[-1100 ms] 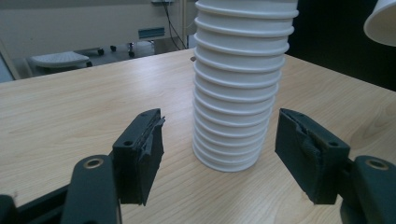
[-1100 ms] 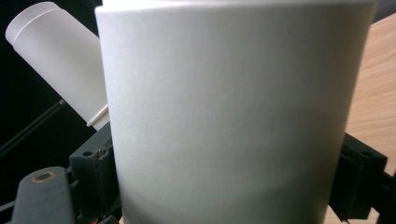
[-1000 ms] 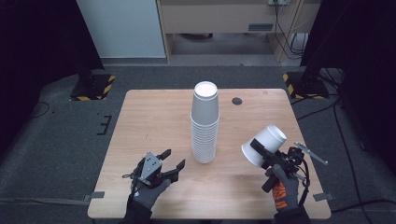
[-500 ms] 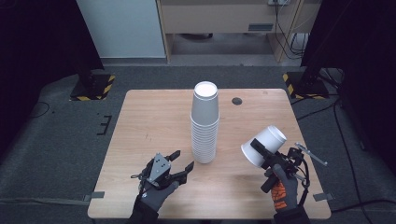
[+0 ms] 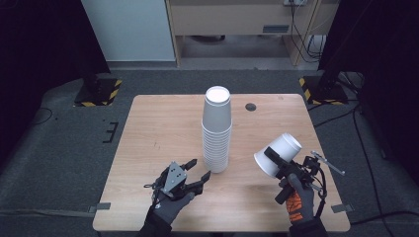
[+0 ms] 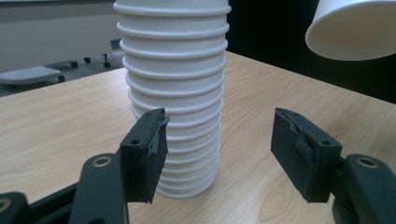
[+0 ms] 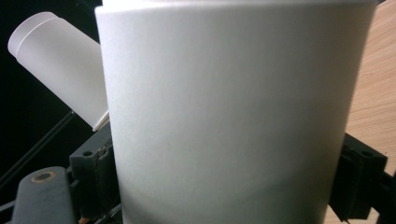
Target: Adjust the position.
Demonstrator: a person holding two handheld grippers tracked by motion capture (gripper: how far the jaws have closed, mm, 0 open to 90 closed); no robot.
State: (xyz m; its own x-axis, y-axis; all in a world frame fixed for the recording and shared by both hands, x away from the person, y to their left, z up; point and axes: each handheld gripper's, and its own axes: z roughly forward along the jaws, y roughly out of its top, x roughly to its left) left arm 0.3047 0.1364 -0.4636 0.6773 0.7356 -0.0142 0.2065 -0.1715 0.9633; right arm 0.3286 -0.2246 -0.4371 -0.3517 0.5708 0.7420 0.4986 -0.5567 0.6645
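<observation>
Stack [image 5: 216, 131] of white cups, inverted, upright near the centre of the table [image 5: 158, 123]; 1 smooth cup on top, many ribbed rims below. Base of the stack [image 6: 187, 172] flat on the wood, seen close in the left gripper view. Single cup [image 5: 277, 153], white, tilted, raised off the table to the right of the stack and well apart from it; open mouth turned toward the stack and downward. Same cup [image 7: 233, 116] across nearly the whole right gripper view, its wall clamped between the 2 black jaws; rim of it [image 6: 355, 30] also at the top right of the left gripper view.

Right gripper [image 5: 276, 160] closed on the cup, held in a gloved hand [image 5: 299, 200] near the right front edge of the table. Left gripper [image 5: 198, 169] low over the table, just beside the base of the stack; jaws wide, just lately closing a little, nothing gripped. Left pad [image 6: 150, 154] in front of the lower ribs, right pad [image 6: 299, 154] clear of the stack; contact not discernible. Left hand [image 5: 170, 202] gloved, entering from the bottom edge.

Small dark disc [image 5: 251, 106] on the far side of the table. Dark carpet [image 5: 59, 163] all around.
</observation>
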